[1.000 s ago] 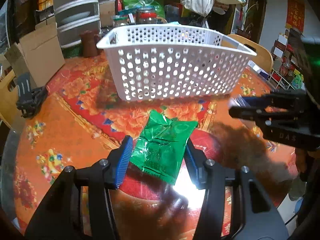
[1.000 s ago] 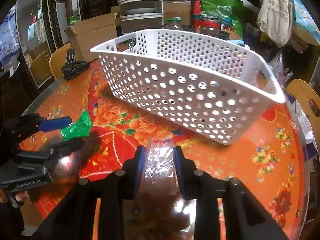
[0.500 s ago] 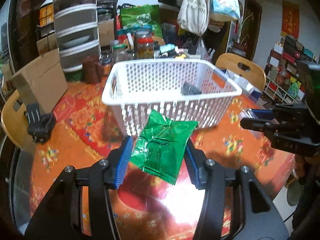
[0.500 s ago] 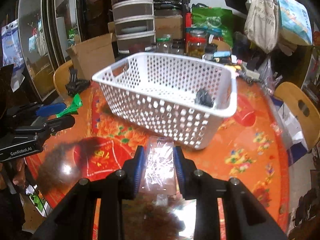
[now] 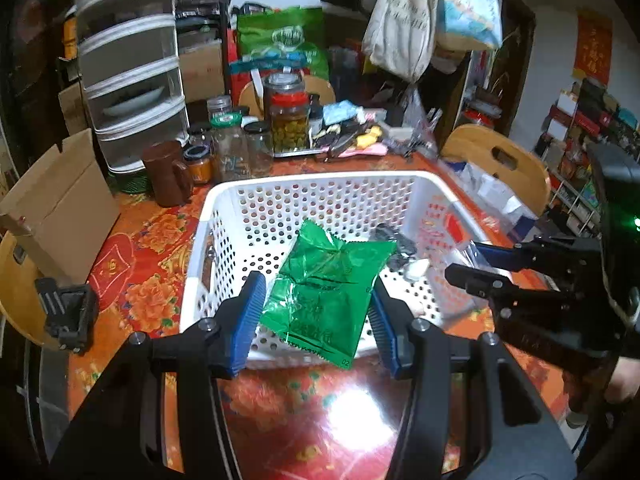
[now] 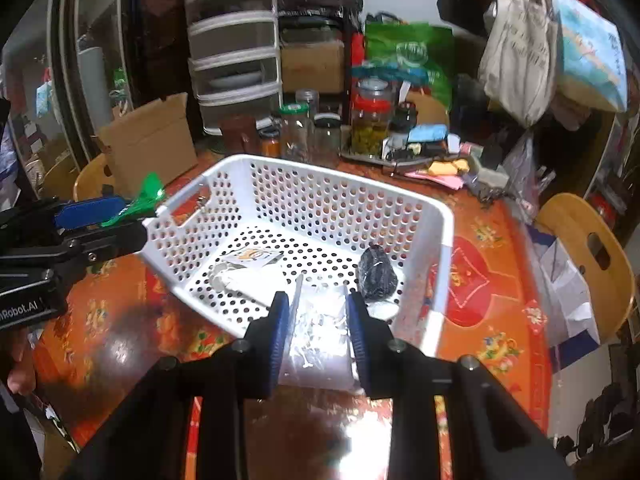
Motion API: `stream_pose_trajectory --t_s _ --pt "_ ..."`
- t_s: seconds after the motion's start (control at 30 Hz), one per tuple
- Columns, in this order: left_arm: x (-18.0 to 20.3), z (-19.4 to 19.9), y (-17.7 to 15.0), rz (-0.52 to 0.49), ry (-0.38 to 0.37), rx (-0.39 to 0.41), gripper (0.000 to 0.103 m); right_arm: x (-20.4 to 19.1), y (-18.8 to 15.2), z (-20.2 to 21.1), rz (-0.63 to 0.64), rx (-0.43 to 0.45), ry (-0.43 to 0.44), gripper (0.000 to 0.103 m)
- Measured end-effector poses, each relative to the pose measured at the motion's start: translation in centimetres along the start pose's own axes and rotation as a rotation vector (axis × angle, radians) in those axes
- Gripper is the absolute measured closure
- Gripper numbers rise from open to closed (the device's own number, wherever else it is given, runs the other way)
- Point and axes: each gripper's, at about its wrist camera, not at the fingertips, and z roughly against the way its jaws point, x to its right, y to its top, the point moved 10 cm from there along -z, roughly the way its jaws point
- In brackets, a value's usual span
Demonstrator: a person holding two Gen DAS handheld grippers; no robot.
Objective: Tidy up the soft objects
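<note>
Both held over the perforated white plastic basket [image 5: 320,188]: left gripper [image 5: 316,312] clenched on crinkly green foil packet [image 5: 324,284], right gripper [image 6: 318,328] on clear soft bag [image 6: 320,336].

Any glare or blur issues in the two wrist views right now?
Left wrist: lamp glare on the glossy tablecloth below the green packet; hanging bags at top smeared. Right wrist: similar glare near bottom, clear packet washed out; strong fisheye bending in both.

Glossy wrappers, perforated plastic

Crinkled shiny green foil packet [image 5: 326,288]; smooth white plastic basket [image 5: 312,184]; glossy floral tablecloth [image 5: 352,412]; clear crinkly bag [image 6: 318,332].
</note>
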Motion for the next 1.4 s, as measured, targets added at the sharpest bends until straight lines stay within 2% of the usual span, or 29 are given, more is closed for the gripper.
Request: stream_pose_trajectory --t_s 0.17,0.43,0.73,0.9,0.97,1.13,1.23,1.33,1.4 --pt "-1.0 -5.5 0.5 0.032 0.02 -0.085 0.055 1.0 0.3 -3.6 -0.019 -0.061 -0.027 0.074" --pt "-2.3 -11.2 -0.9 0.042 0.043 -0.176 0.055 2.5 0.1 -7.8 -0.034 -0.154 -0.059 0.074" --pt "-2.2 -13.1 -1.8 0.034 0.016 -0.209 0.052 2.4 0.0 -9.2 -0.028 -0.163 -0.069 0.074" --pt "-2.2 -13.1 -1.8 0.049 0.0 -0.195 0.049 2.3 0.2 -9.0 -0.017 -0.146 -0.074 0.073" --pt "-2.2 -12.9 -1.8 0.054 -0.002 -0.191 0.046 2.3 0.3 -8.8 -0.019 -0.137 -0.069 0.065" --pt "-2.0 -12.1 -1.4 0.05 0.003 -0.166 0.025 2.3 0.6 -8.0 -0.031 -0.108 -0.052 0.046" --pt "-1.8 -11.6 -1.1 0.051 -0.009 -0.151 0.022 2.3 0.5 -7.4 -0.037 -0.093 -0.044 0.041" --pt "-1.8 -11.1 -1.0 0.063 -0.018 -0.145 0.021 2.4 0.3 -6.7 -0.041 -0.08 -0.039 0.023" --pt "-1.7 -10.7 -1.0 0.065 -0.017 -0.138 0.02 2.3 0.2 -6.1 -0.043 -0.068 -0.032 0.019"
